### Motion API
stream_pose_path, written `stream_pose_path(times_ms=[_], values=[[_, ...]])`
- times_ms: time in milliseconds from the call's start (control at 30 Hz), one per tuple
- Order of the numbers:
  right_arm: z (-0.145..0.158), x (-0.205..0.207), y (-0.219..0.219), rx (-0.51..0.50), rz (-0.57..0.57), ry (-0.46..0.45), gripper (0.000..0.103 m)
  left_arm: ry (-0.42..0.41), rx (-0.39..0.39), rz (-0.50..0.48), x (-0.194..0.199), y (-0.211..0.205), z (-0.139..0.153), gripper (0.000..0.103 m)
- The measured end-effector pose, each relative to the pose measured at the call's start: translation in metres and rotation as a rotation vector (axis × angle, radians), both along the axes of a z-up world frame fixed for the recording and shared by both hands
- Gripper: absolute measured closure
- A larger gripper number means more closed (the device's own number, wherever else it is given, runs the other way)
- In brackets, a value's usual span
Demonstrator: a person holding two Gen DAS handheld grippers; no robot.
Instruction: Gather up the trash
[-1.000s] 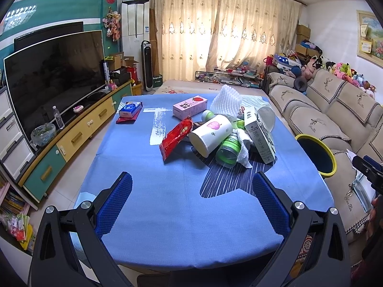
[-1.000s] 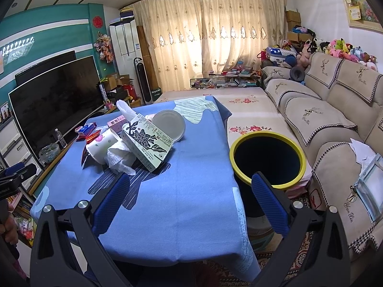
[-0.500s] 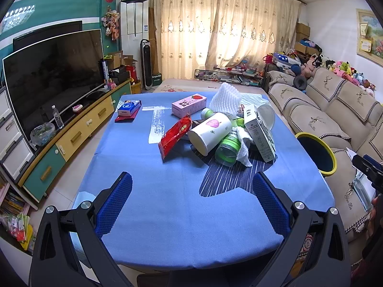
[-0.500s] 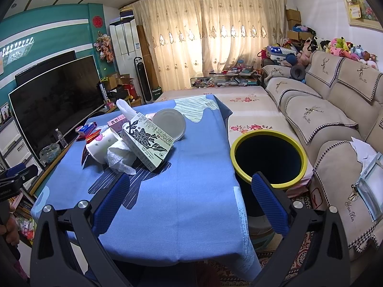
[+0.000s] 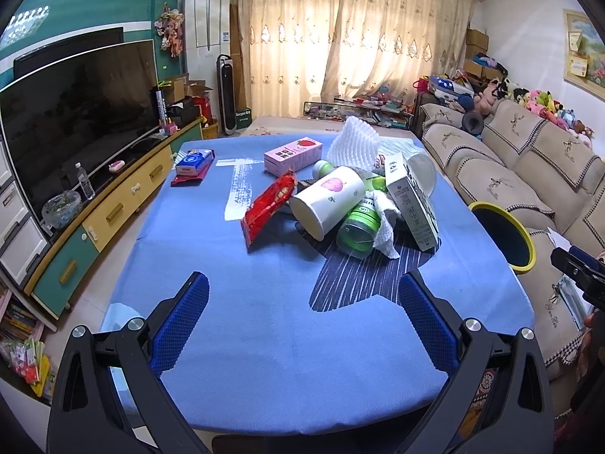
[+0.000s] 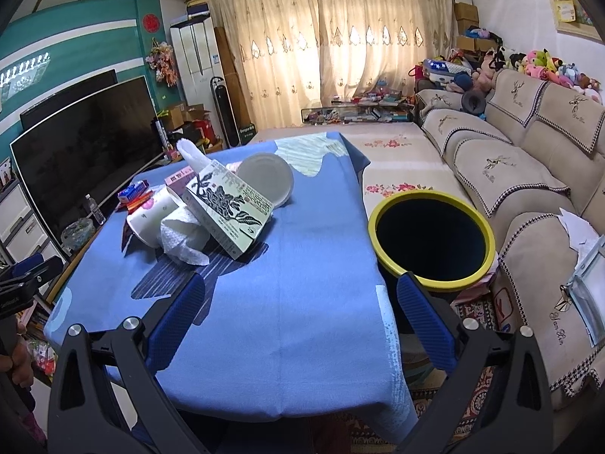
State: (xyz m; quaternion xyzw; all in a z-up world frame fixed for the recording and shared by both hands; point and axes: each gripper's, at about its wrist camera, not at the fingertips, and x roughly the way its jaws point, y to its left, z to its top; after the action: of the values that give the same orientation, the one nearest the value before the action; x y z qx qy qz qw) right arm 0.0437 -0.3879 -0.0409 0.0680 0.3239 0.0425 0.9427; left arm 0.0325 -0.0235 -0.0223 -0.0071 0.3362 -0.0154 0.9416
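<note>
A pile of trash lies mid-table on the blue cloth [image 5: 264, 321]: a red snack wrapper [image 5: 268, 204], a white paper cup [image 5: 327, 198] on its side, a green bottle [image 5: 359, 227], crumpled tissue [image 6: 183, 236], a leaf-print carton [image 6: 230, 208], a pink carton [image 5: 293, 155] and white foam netting [image 5: 353, 143]. A yellow-rimmed black bin [image 6: 431, 240] stands at the table's right side. My left gripper [image 5: 302, 295] is open and empty over the near table edge, short of the pile. My right gripper [image 6: 302, 302] is open and empty, near the bin.
A blue tissue pack [image 5: 194, 160] lies on a red packet at the table's far left. A round clear lid [image 6: 266, 181] leans behind the carton. A TV [image 5: 75, 113] on a cabinet lines the left; a sofa [image 6: 529, 189] lines the right.
Both views have shifted only slightly; the pile sits a little nearer in the left wrist view. Both grippers stay open and empty.
</note>
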Motion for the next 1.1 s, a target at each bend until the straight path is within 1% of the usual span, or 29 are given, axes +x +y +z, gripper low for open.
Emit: stream_pose_path(times_ms=[133,300,567,667,700,733,800,867,967,1033,1067,1100], values=[[-0.009,0.017,-0.001,-0.001,0.003,0.017,0.006,0.011,-0.005,-0.007,0.013,-0.004,-0.009,0.004],[-0.018,0.051,0.004,-0.008,0.028,0.020,0.006,0.033,-0.017,-0.006,0.035,-0.006,-0.021,0.004],[-0.020,0.122,0.013,-0.034,0.069,-0.017,0.006,0.054,-0.018,0.003,0.074,-0.007,-0.037,0.004],[-0.027,0.155,0.019,-0.051,0.095,0.009,0.006,0.056,-0.027,0.005,0.088,-0.007,-0.040,0.004],[-0.029,0.166,0.021,-0.051,0.110,0.019,0.011,0.056,-0.029,0.005,0.092,-0.006,-0.042,0.004],[-0.032,0.175,0.023,-0.052,0.119,0.028,0.022,0.056,-0.030,0.005,0.097,-0.006,-0.043,0.004],[-0.038,0.199,0.024,-0.049,0.136,0.065,0.037,0.057,-0.029,0.003,0.102,-0.006,-0.045,0.004],[-0.042,0.219,0.026,-0.063,0.147,0.080,0.039,0.061,-0.030,0.002,0.111,-0.007,-0.048,0.004],[-0.049,0.244,0.031,-0.087,0.158,0.102,0.047,0.070,-0.033,-0.003,0.121,-0.007,-0.052,0.004],[-0.056,0.260,0.032,-0.096,0.164,0.126,0.056,0.076,-0.035,-0.004,0.127,-0.006,-0.055,0.004],[-0.060,0.269,0.032,-0.095,0.167,0.145,0.059,0.078,-0.036,-0.005,0.129,-0.005,-0.057,0.004],[-0.063,0.274,0.031,-0.084,0.174,0.159,0.064,0.079,-0.036,-0.006,0.129,-0.004,-0.058,0.004]])
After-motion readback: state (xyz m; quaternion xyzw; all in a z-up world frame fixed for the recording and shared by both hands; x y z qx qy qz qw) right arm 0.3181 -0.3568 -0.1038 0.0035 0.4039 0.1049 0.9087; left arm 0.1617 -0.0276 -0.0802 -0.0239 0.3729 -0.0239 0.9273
